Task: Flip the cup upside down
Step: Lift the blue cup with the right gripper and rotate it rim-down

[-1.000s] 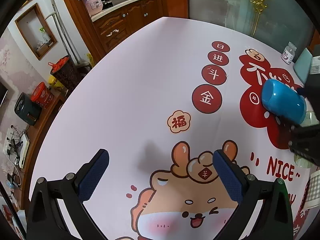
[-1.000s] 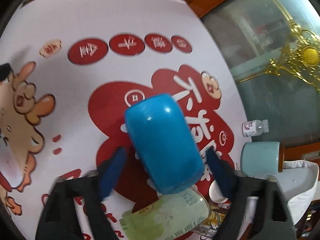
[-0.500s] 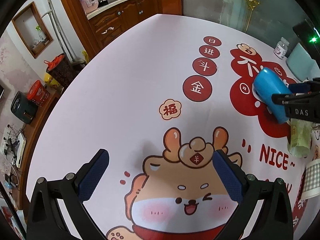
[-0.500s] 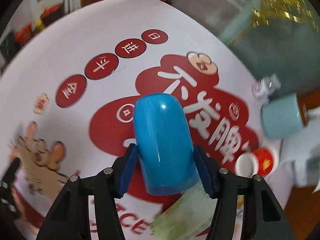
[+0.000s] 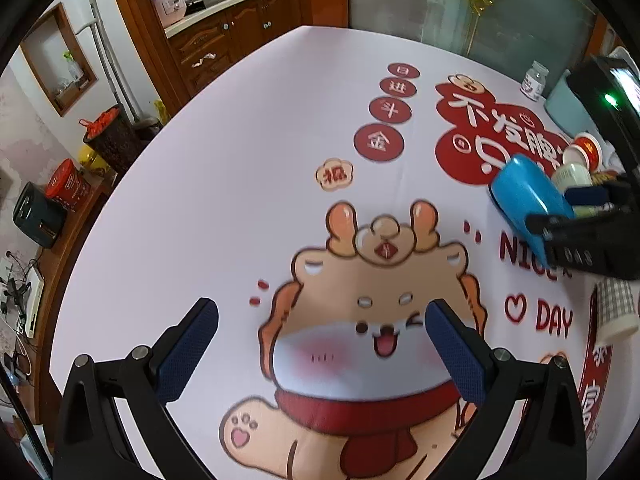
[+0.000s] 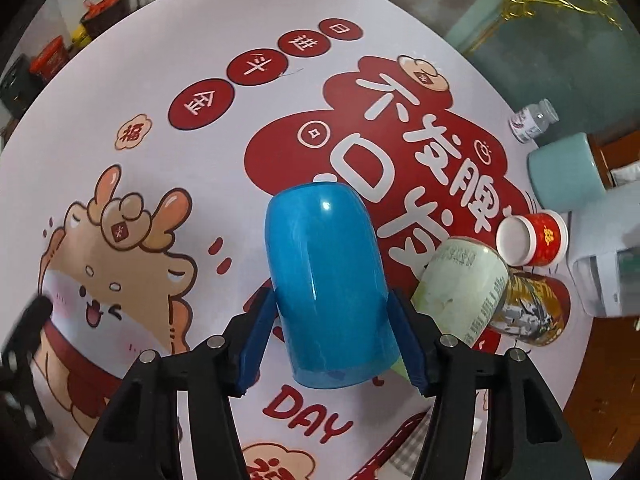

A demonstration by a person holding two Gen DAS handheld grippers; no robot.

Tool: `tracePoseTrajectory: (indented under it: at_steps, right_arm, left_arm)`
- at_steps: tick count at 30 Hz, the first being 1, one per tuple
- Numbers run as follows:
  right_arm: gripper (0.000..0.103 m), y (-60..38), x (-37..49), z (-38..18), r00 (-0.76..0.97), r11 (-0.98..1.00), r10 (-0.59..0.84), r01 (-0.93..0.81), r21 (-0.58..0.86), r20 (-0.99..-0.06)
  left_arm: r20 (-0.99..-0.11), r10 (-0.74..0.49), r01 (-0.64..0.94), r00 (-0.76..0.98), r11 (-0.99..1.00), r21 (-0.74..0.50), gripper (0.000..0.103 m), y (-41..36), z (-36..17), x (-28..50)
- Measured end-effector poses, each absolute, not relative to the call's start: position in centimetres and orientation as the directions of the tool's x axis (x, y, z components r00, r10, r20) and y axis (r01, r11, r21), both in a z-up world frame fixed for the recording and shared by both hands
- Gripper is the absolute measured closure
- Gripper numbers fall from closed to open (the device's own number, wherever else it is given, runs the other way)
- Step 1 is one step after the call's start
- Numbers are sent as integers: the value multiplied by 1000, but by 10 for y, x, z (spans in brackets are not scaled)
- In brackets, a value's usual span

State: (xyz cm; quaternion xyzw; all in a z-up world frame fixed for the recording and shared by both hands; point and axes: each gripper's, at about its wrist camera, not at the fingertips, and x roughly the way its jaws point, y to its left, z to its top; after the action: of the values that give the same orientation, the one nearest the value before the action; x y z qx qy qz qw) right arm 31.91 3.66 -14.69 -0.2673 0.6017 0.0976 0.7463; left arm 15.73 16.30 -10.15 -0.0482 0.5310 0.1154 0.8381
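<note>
— So where's the cup, from your end?

— My right gripper [image 6: 334, 340] is clamped on the glossy blue plastic cup [image 6: 326, 280], one blue pad against each side of it near its open end. The cup lies tilted, closed bottom pointing away toward twelve o'clock, rim nearest the camera. It seems lifted over the white round tablecloth with red cartoon prints [image 6: 240, 128], though I cannot tell whether the far end touches the cloth.

— And your other hand?

— My left gripper [image 5: 322, 336] is spread wide with nothing between its dark blue pads, held over the printed cartoon dog face [image 5: 372, 320]. From that camera the blue cup [image 5: 524, 200] sits at about two o'clock, with the black right gripper [image 5: 580, 224] closed around it.

— What's crowding the cup?

— At three o'clock of it, in the right wrist view, a pale green labelled can [image 6: 464, 284] lies on its side just beside the right pad. Behind that is a gold and red patterned can [image 6: 532, 312], and at two o'clock a small red and white paper cup [image 6: 532, 236]. Further out at one o'clock stand a light teal mug [image 6: 568, 168] and a small clear bottle with a white label [image 6: 532, 120], both well apart from the cup.
</note>
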Motion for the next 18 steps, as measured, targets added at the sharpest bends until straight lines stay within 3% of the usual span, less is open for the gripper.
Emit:
tracePoseTrajectory:
  at_steps: [8,14,18]
  right_arm:
    - [37,45,329,-171,297,802,-314,-425,-419,-902]
    - [39,26,340,-158,288,880,-234,-344,-328,-929]
    - [40,8,331,-129,272,943,-114,-272,-190,-956]
  left_arm:
    - [-901,142,-253,410,967,37,1,169,-97,138]
    - [-898,152,-259,414,965,44,1,176,-93,131]
    - [-894,142,-247,425,968,37,1,175,-89,128]
